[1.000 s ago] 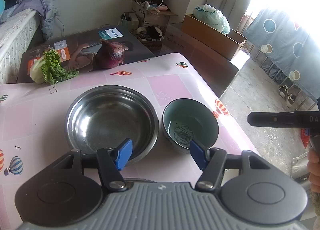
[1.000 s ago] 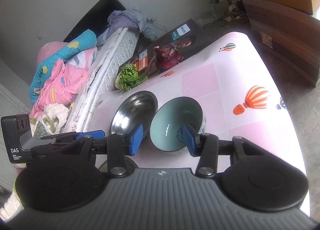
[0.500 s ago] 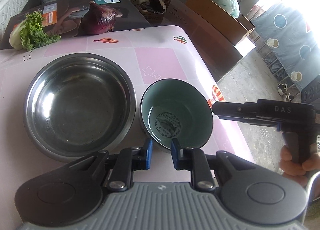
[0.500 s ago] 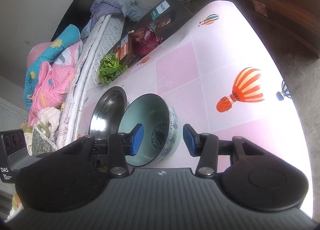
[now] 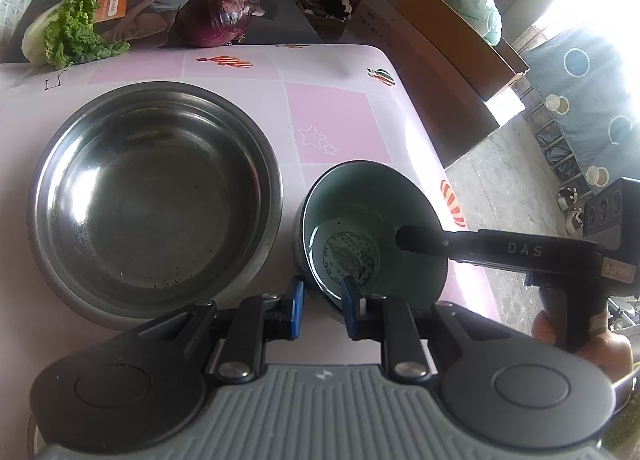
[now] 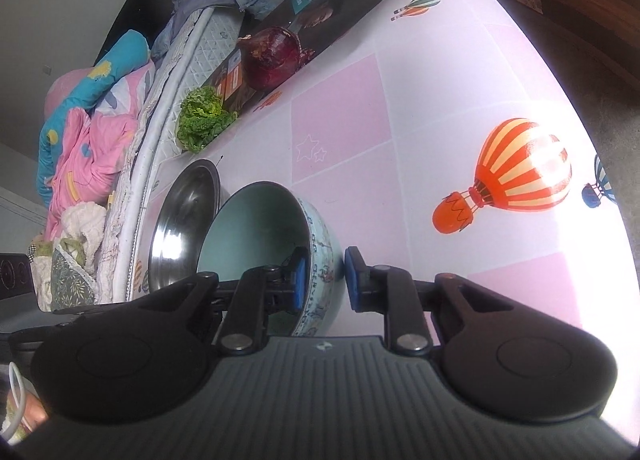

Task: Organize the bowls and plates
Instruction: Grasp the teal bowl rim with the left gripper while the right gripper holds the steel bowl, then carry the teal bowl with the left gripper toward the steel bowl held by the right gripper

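A teal ceramic bowl [image 5: 360,212] with a patterned outside stands on the pink table beside a larger steel bowl [image 5: 152,204]. My left gripper [image 5: 322,310] straddles the ceramic bowl's near rim, one pad outside and one inside, pressed on it. From the right, a finger [image 5: 424,240] of my right gripper reaches over the opposite rim into the bowl. In the right wrist view my right gripper [image 6: 324,280] is closing on the ceramic bowl [image 6: 256,228], with the wall between the pads and both against it. The steel bowl [image 6: 184,220] lies just behind.
A red onion [image 5: 216,16], a lettuce [image 5: 68,36] and a flat dark box [image 5: 168,0] sit at the table's far edge. Cardboard boxes [image 5: 452,28] stand on the floor beyond. A bed with bedding [image 6: 92,120] runs along one side. A hand [image 5: 580,344] holds the right gripper.
Both grippers came down onto the ceramic bowl. The left one shifted from the steel bowl's rim to the ceramic rim and narrowed its jaws. The right jaws narrowed around the bowl's wall.
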The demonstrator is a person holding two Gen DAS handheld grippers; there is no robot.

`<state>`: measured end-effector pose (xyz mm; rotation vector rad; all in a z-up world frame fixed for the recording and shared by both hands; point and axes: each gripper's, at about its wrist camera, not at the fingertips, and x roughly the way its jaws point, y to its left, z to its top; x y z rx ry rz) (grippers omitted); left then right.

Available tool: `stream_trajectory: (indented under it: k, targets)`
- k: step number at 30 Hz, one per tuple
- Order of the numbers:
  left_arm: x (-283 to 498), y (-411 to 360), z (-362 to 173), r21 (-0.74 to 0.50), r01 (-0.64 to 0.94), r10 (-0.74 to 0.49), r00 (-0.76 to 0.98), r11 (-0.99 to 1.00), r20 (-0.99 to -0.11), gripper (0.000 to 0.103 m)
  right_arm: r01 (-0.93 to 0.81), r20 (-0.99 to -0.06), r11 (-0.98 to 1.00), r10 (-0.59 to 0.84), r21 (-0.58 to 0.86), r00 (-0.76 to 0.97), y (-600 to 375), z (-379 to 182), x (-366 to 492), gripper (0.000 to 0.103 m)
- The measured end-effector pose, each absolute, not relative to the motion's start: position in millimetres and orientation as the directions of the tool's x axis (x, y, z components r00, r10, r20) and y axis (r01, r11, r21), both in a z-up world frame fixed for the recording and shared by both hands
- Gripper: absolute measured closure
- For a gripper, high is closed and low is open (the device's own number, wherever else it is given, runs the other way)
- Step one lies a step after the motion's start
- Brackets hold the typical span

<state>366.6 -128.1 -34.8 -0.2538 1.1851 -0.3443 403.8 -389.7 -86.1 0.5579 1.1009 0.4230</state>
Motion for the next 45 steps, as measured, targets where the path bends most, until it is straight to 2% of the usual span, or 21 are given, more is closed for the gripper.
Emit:
stream_trajectory:
  k: [13, 28, 45]
  targets:
    - [373.1, -159.9, -48.0, -0.383, 0.202, -0.427, 0.262, 0.901, -0.866, 0.084, -0.019, -0.73, 0.8, 0.557, 0.6, 0.396, -428.9, -82.0, 366.2, 0.085]
    - [375.8, -163.8, -57.4, -0.36, 0.182, -0.397, 0.251, 0.915, -0.883, 0.087, 0.012, -0.686, 0.75, 0.598, 0.661, 0.414, -436.8, -97.9, 363.9, 0.081]
    - [377.3, -154.7, -57.2, -0.386, 0.156, -0.415, 0.25, 0.909, -0.875, 0.087, 0.075, -0.677, 0.723, 0.599, 0.686, 0.428, -432.7, -104.2, 363.5, 0.08]
